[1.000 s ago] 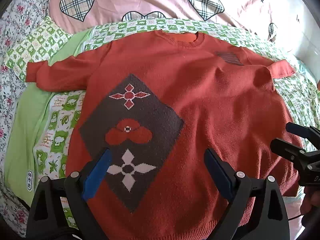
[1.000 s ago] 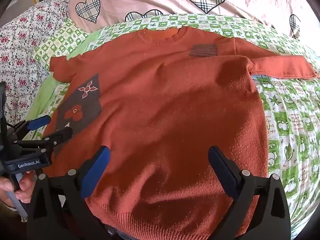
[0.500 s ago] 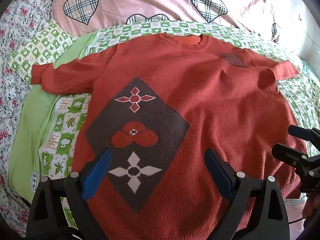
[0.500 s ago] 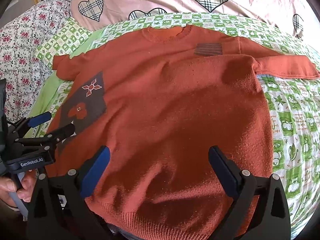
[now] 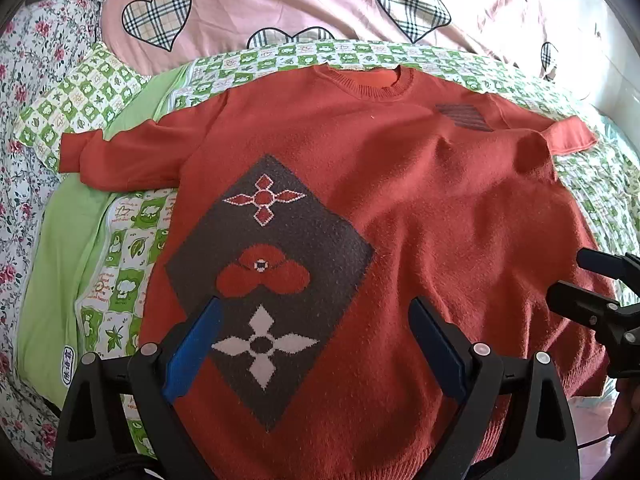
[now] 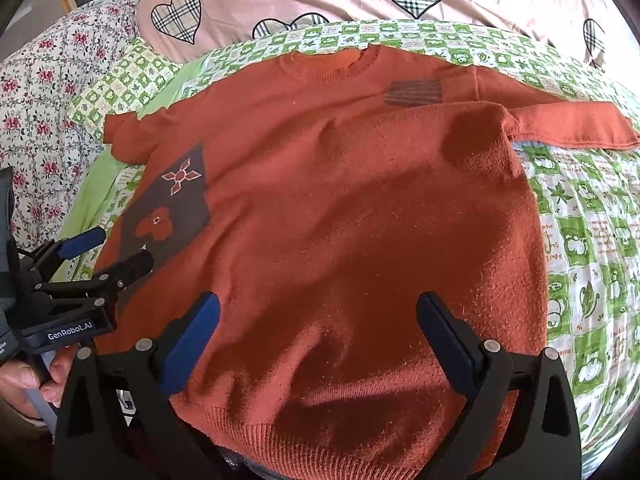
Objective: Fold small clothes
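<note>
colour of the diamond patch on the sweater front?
Dark grey-brown diamond patch with red and white flower motifs on the rust-orange sweater; clearest in the left wrist view.

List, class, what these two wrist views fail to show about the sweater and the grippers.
- Sweater hem: left wrist view, hidden behind the left gripper; the right gripper covers it in the right wrist view.
- Right sleeve cuff: right wrist view, cut by the lens edge.
- Label on the green sheet: too small to read.

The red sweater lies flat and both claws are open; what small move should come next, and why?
Probably bring the left claw to the left sleeve and grip its cuff. The red sweater lies unfolded, sleeves spread, and both the left and the right claw hold nothing.
</note>
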`<state>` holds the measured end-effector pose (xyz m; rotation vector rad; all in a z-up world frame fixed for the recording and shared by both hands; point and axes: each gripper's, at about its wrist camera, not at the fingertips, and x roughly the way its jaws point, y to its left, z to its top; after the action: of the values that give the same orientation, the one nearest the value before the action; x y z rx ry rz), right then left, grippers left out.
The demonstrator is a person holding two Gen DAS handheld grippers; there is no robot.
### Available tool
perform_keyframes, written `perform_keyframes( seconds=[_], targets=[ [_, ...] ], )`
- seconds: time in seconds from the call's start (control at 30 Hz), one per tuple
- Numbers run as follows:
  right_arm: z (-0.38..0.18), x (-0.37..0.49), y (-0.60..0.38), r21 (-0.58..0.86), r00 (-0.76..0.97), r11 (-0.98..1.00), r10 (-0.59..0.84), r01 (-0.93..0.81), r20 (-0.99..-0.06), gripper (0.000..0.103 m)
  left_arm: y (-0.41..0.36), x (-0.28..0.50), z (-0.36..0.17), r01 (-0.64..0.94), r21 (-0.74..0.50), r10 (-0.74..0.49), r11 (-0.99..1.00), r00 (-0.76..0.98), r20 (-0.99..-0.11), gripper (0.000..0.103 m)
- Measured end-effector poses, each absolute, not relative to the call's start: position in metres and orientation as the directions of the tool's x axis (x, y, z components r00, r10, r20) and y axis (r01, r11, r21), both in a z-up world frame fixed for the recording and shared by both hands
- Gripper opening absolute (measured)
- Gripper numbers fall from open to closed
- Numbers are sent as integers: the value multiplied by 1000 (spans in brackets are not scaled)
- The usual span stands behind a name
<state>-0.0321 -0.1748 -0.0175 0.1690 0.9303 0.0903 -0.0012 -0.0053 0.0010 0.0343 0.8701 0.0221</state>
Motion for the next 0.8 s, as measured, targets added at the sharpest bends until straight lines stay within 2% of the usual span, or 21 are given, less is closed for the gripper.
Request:
perform_keyframes(
  seconds=[0.63, 0.8],
  targets=[
    [-15, -26, -175, 218, 600, 976, 186, -20, -778, 99, -8, 10, 0, -1, 48, 38, 999, 621, -783, 94],
    [-16, -23, -178, 244, 607, 969, 208, -23, -767, 99, -8, 14, 0, 14, 5, -4, 1000, 627, -779, 94]
  ],
)
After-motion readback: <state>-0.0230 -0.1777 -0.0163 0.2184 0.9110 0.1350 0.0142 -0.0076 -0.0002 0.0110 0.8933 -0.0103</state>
